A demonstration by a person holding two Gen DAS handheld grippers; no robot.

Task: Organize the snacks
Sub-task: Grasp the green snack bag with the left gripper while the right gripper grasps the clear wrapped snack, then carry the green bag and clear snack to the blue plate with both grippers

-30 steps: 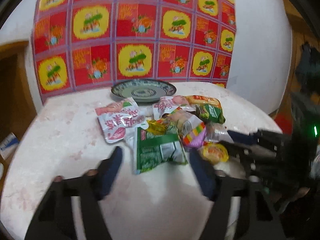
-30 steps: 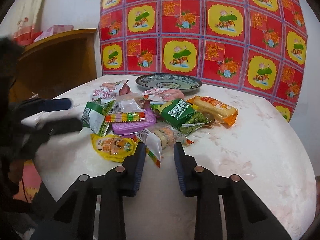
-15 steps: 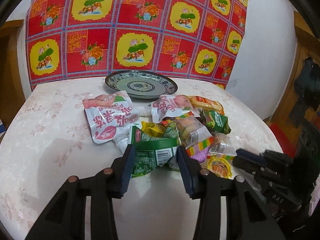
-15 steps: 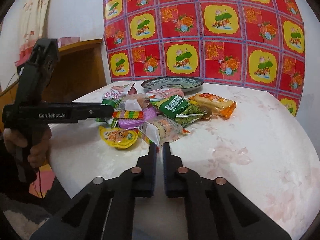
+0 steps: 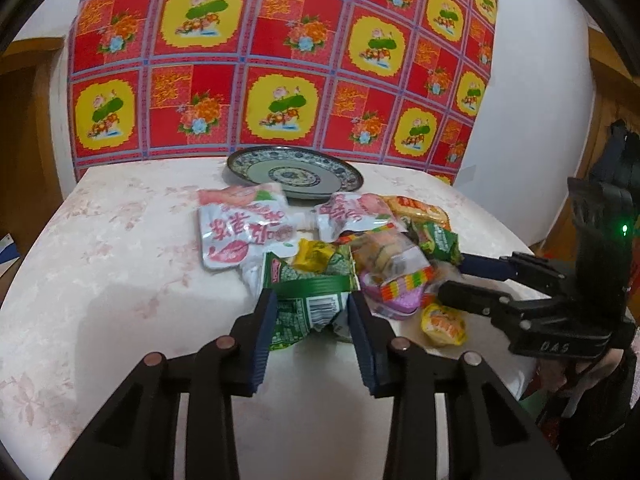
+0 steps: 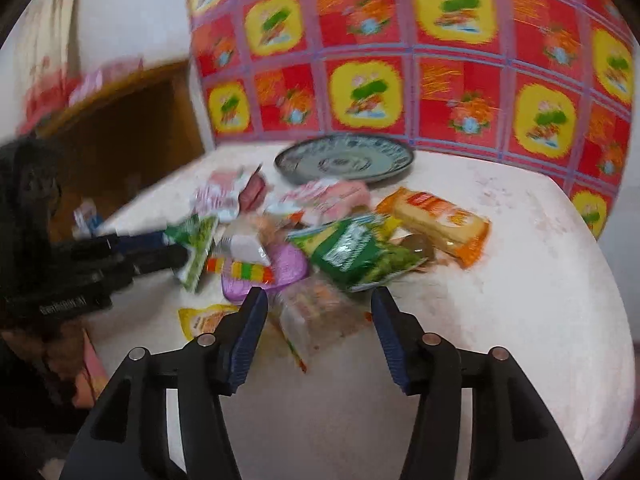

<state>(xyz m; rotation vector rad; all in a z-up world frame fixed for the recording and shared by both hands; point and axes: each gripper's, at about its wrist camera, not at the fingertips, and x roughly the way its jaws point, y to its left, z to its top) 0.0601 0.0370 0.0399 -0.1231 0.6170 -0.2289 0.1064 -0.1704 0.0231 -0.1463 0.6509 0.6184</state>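
While the left tongs [image 5: 312, 312] close, their blue pads press on both sides of the green packet [image 5: 306, 300], which crumples between them at the near edge of the snack pile [image 5: 340, 252] on the pale bench [image 5: 120, 280]. Just right of the green packet lie a purple tray [image 5: 394, 300] with a rainbow strip and a small yellow sachet [image 5: 444, 324]. Coming in from the right of the pile, the right tongs [image 5: 448, 280] reach level toward the purple tray; in the right wrist view, blurred by motion, the right tongs [image 6: 318, 300] are opening, with a clear biscuit packet [image 6: 316, 316] lying between the spread pads, which do not press on it. Beyond the green packet sit a clear packet of biscuits [image 5: 390, 256], a second green packet [image 5: 438, 240] and an orange wrapper [image 5: 416, 210]. Left of those, farther back than the green packet, two white-and-pink pouches [image 5: 240, 236] lie flat. Behind the whole pile stands a blue-patterned plate [image 5: 296, 174], bare of snacks, and behind it hangs a red and yellow flowered cloth [image 5: 280, 60].
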